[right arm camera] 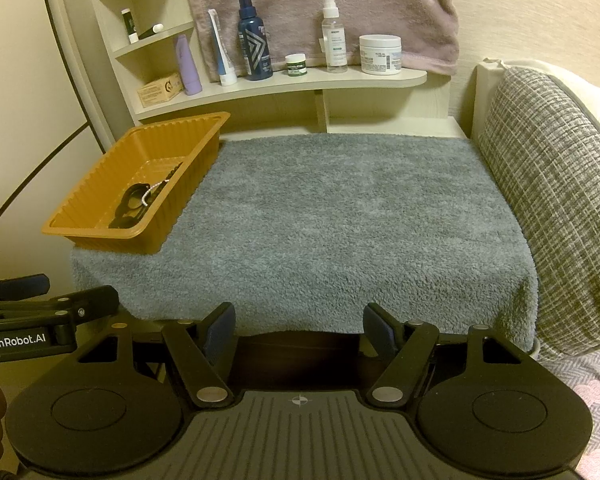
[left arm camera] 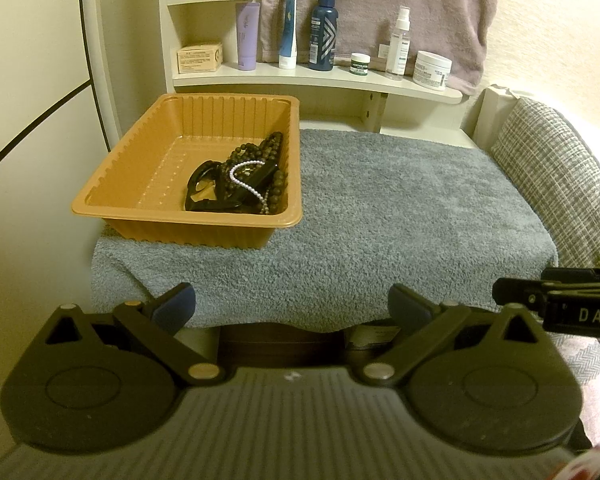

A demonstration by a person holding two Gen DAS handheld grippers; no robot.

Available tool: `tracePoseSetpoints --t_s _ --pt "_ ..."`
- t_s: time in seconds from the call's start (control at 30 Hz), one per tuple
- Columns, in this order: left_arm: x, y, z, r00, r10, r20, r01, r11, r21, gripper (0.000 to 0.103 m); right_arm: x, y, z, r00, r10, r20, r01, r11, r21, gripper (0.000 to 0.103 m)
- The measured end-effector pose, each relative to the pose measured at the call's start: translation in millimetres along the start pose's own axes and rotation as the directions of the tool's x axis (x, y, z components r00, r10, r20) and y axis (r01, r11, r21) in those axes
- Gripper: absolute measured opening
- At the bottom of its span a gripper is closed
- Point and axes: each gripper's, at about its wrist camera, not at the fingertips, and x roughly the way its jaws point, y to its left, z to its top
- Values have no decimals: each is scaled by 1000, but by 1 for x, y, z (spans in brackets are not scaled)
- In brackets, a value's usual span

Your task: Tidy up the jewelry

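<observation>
Two readable labels: "GenRobot.AI" on left tool (right arm camera: pixel 36 292); "DAS" on right tool (left arm camera: pixel 512 292)

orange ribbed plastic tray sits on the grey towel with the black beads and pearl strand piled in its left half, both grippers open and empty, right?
Not quite. In the orange ribbed plastic tray the black bead strands and white pearl strand lie against its right wall, as the left wrist view shows. The tray does sit on the grey towel, and the left gripper and right gripper are open and empty.

Home bedroom corner: toiletries shelf (right arm camera: pixel 284 84), hung towel (right arm camera: pixel 320 8), cushion (right arm camera: pixel 548 208)
</observation>
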Motion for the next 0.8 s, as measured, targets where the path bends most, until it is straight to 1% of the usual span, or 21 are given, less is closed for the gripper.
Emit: tracePoseSetpoints --t_s 0.8 --pt "0 1 3 1000 5 -2 -5 1000 -5 102 1 0 0 1000 0 0 0 1000 1 71"
